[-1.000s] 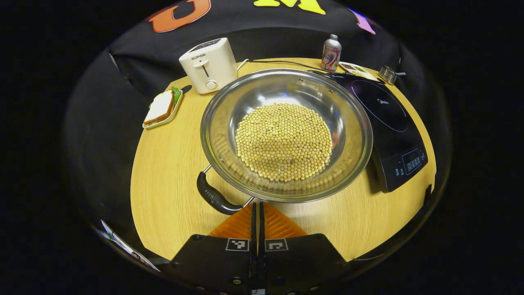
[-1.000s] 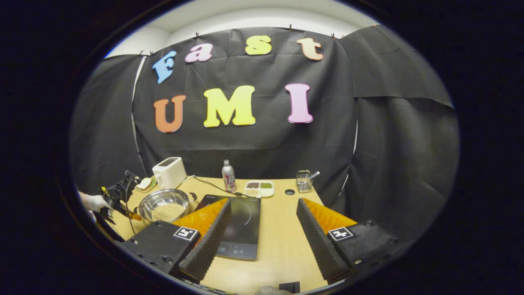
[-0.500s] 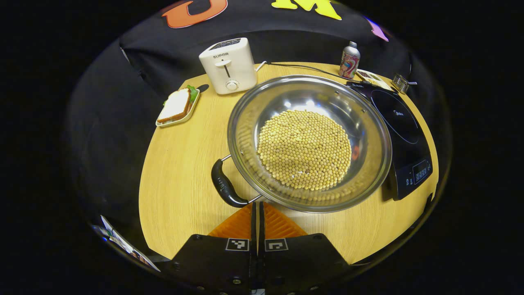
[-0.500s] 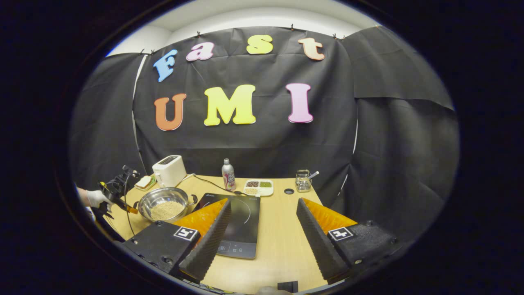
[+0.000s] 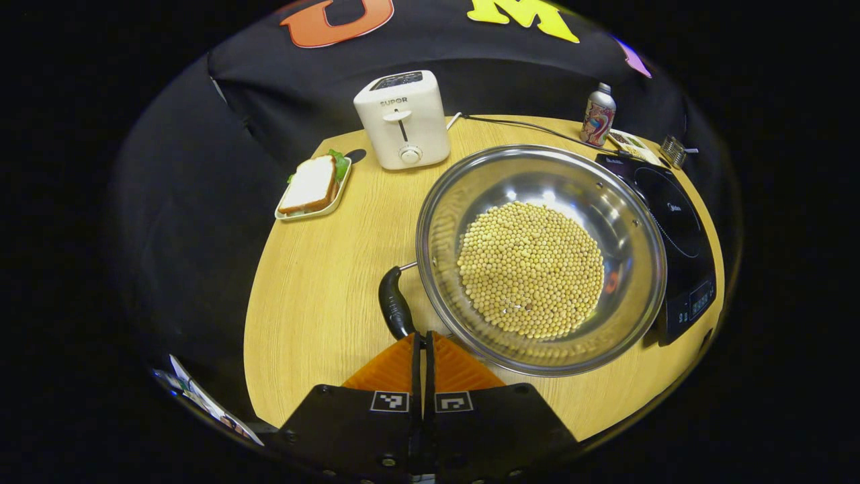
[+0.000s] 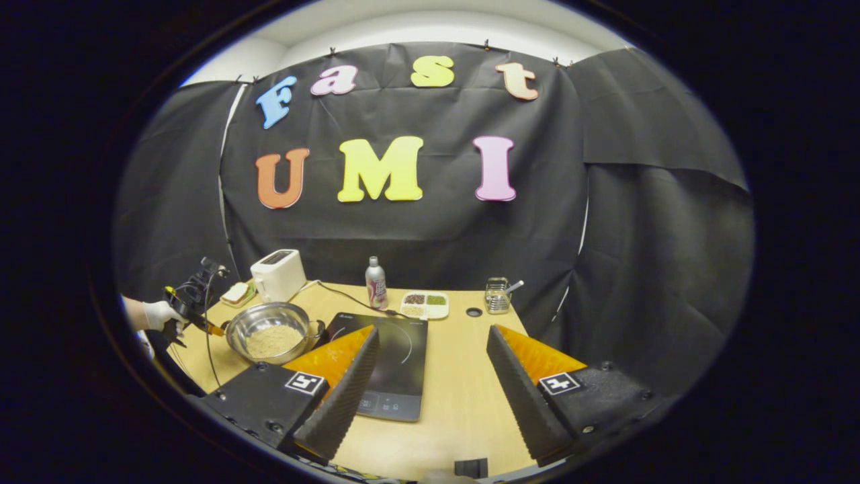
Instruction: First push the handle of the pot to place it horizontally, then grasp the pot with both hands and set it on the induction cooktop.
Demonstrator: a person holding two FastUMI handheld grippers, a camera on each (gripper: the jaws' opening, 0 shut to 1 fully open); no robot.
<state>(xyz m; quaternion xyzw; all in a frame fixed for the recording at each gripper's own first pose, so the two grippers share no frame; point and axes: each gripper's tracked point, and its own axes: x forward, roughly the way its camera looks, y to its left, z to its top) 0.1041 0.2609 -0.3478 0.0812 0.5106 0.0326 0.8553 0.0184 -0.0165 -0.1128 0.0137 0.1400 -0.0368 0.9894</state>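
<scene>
Closed left tool (image 5: 424, 339) has nudged the pot (image 5: 541, 259) handle (image 5: 394, 310) round, nearly horizontal; right tool (image 6: 433, 376) hangs open.

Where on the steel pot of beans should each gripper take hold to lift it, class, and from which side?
Grip the pot by its two black loop handles. The left gripper, shut, is at the near handle, so it probably suits that one from the pot's outer side. The right gripper, open, would likely take the opposite handle on the induction cooktop side.

Wall: black cloth (image 6: 416, 228), clipped along top | ceiling: white strip (image 6: 430, 30), upper frame | surface (image 6: 463, 396): light wood, lower centre
</scene>
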